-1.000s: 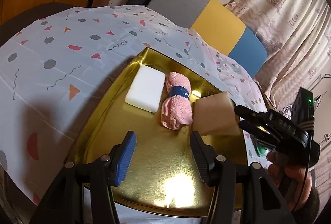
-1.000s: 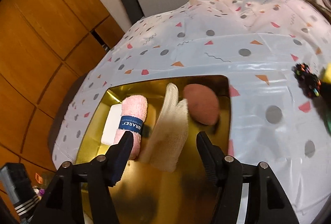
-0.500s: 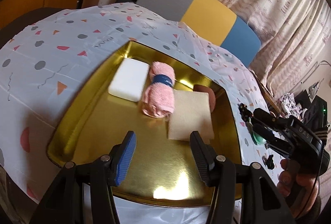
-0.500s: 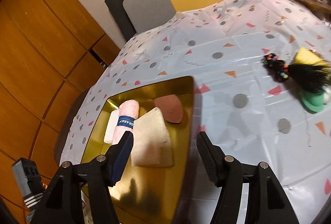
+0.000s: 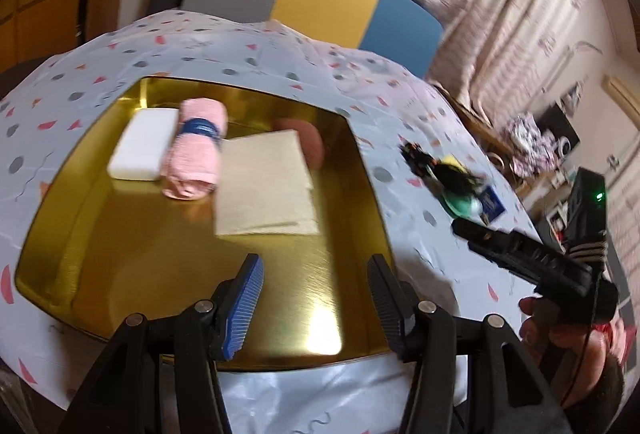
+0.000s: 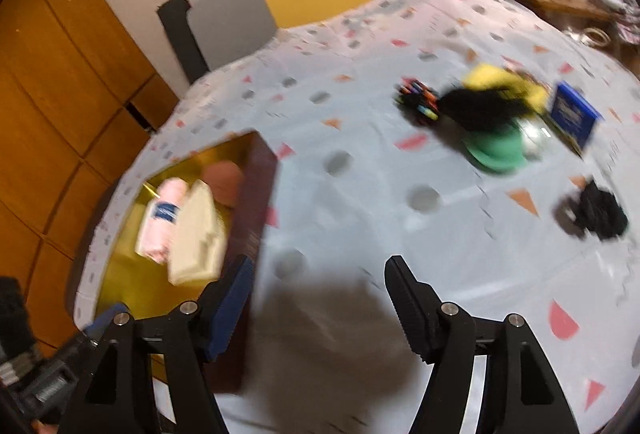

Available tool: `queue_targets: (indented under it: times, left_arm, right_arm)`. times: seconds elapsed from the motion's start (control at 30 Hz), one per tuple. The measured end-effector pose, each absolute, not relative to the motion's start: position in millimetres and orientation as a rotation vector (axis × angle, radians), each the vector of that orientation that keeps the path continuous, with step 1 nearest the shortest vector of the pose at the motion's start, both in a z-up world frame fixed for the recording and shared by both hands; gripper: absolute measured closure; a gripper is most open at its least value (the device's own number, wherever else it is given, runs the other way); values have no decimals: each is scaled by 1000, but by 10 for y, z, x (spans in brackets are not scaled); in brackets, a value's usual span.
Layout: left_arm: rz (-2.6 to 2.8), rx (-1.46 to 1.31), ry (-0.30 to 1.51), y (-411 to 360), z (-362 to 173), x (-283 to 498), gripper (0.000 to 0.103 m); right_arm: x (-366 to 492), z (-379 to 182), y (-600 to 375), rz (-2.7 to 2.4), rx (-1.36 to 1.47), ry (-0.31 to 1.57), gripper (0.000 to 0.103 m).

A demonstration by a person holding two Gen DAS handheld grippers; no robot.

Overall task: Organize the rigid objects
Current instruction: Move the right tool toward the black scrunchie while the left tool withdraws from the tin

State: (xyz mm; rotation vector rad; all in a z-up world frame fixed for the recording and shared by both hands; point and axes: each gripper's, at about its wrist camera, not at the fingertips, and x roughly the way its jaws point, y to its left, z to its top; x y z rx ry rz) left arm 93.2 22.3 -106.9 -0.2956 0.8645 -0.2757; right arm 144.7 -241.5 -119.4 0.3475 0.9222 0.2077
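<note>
Right wrist view: right hand-held gripper [image 6: 316,298], wide open and empty, has left the beige cloth [image 6: 196,238] in the gold tray [image 6: 120,286]; left hand-held gripper [image 5: 316,298] hovers open, empty; table clutter next.

Both views motion-blurred, worst toward 3 o'clock; fisheye bends and vignettes the edges. Warm indoor light. Hot glare on gold tray [image 5: 320,330] at 6 o'clock. Dark shadow on tablecloth [image 6: 332,334] between right-wrist fingers.
</note>
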Motion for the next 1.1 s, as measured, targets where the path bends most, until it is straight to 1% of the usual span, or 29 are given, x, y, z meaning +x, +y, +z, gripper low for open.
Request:
queue_targets:
  times: [0.23, 0.37, 0.5, 0.57, 0.67, 0.87, 1.1]
  left_arm:
    - [-361, -182, 886, -242, -1063, 865, 48]
    - [-402, -149, 898, -442, -1053, 853, 48]
    - [-444, -153, 918, -598, -1054, 871, 48]
    - [-458, -149, 925, -678, -1049, 871, 48]
    - [-473, -142, 931, -762, -1050, 863, 48]
    - [-477, -180, 962, -842, -1043, 952, 48]
    - [-465, -204, 956, -877, -1000, 1035, 48]
  right_arm:
    - [1107, -1525, -3024, 70, 381, 961, 34]
    - [947, -1538, -3460, -21, 448, 915, 34]
    - [881, -1463, -3872, -119, 486, 859, 27]
    - [871, -1428, -4051, -163, 501, 836, 26]
    - [957, -1349, -4186, -178, 504, 815, 26]
    - [1330, -1147, -4154, -121, 427, 765, 26]
    - [1845, -1146, -4530, -235, 362, 762, 26]
